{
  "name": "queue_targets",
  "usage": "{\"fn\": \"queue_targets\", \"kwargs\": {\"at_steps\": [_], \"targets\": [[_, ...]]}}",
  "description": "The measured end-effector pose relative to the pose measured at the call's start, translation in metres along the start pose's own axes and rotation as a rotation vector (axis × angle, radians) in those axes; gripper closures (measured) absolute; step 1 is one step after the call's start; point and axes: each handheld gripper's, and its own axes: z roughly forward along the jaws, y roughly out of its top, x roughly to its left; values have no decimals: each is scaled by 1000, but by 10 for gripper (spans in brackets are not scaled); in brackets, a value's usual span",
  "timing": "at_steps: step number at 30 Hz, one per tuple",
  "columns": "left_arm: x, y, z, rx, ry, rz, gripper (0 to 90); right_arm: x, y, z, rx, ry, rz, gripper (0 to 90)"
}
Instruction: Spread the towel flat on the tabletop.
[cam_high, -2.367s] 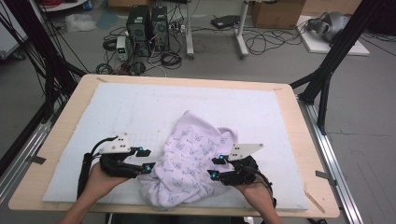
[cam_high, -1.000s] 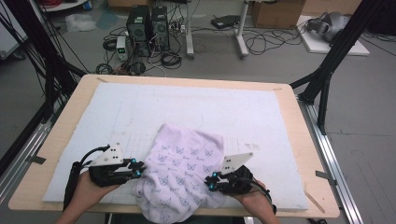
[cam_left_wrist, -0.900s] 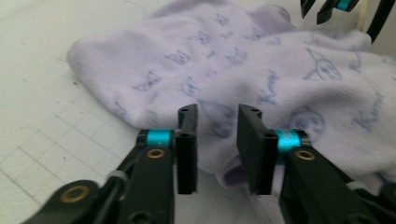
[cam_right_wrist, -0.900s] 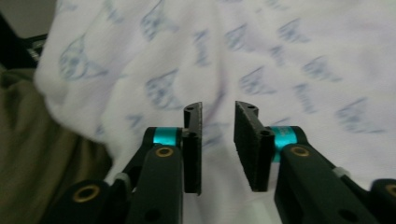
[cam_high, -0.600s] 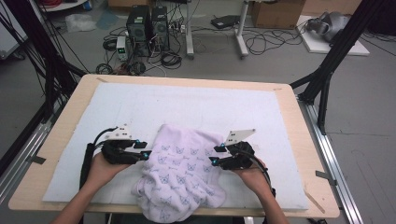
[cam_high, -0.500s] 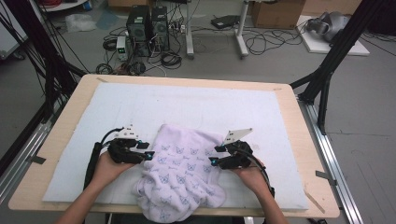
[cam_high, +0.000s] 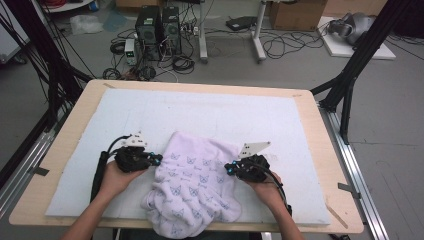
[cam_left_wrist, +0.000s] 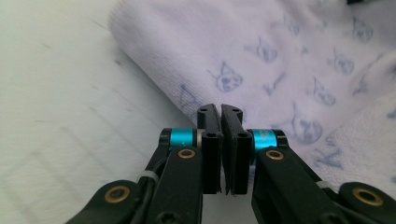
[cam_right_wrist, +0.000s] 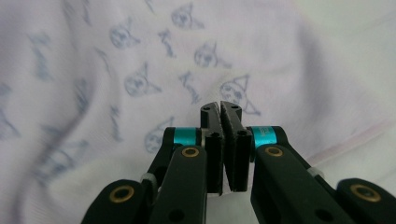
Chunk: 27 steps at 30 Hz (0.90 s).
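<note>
Both hands are on the table and the pale lilac terry-cloth garment with a blue cat-face print (cam_high: 192, 187) lies bunched between them, at about six o'clock on the white foam mat (cam_high: 210, 112) that covers the light wooden tabletop (cam_high: 310, 107); its lower hem spills over the near edge of the mat and of the tabletop. The left gripper (cam_high: 156, 160) sits at nine o'clock of the cloth, its tips right at the garment's left fold. In the left gripper view the two black jaws have just been closing and now stand pressed together, pad to pad, with nothing caught between them; the rolled edge of the cloth (cam_left_wrist: 196, 60) lies just beyond the tips (cam_left_wrist: 220, 110). Over at three o'clock, the right gripper (cam_high: 230, 168) points in at the garment's right side. In the right gripper view its jaws have also just snapped together and are closed on themselves, tips (cam_right_wrist: 220, 108) hovering over the printed fabric (cam_right_wrist: 140, 70), and no fold of it shows between the pads. A black cable trails from each gripper back along the forearm
</note>
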Motion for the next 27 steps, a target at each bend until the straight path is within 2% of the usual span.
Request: {"fn": "queue_targets", "kwargs": {"at_steps": [2, 4, 6, 7, 9, 11, 12, 14, 16, 17, 18, 20, 21, 22, 24, 27], "targets": [[1, 11, -13, -38, 21, 0, 864, 3, 10, -2, -31, 2, -20, 882], [0, 21, -22, -63, 38, 14, 864, 3, 17, -5, -38, -10, -38, 882], [-4, 27, -22, -57, 40, 34, 862, 0, 16, -9, -40, -16, -28, 882], [-7, 28, -18, -47, 33, 43, 860, -2, 9, -14, -20, -17, -16, 882], [-13, 24, -5, -18, -8, 52, 852, 1, -1, -21, 12, -22, -16, 882], [-19, 15, 13, 25, -96, 47, 836, 1, -8, -23, 27, -11, -9, 881], [-23, 10, 20, 53, -120, 52, 770, 3, -14, -24, 46, -1, 0, 881], [-27, 4, 27, 70, -138, 71, 743, 5, -25, -24, 77, 9, 7, 878], [-25, 4, 24, 46, -139, 55, 687, 5, -27, -27, 57, 19, 9, 829], [-22, 5, 20, 30, -131, 45, 687, 5, -27, -27, 57, 19, 9, 829], [-15, 7, 11, 8, -104, 32, 665, 3, -21, -32, 27, 6, 10, 773], [-10, 8, 7, -5, -95, 18, 663, 1, -17, -34, 15, -3, 6, 760], [-6, 8, 6, -15, -86, 4, 651, -2, -14, -36, 2, -14, 9, 726], [-3, 7, 6, -26, -78, -18, 597, -10, -9, -34, -8, -19, 37, 656], [0, 6, 12, -5, -102, -38, 565, -14, -8, -31, -8, -24, 49, 622], [-6, 5, 27, 53, -128, -12, 511, -19, -9, -17, 40, -11, 64, 578]]}}
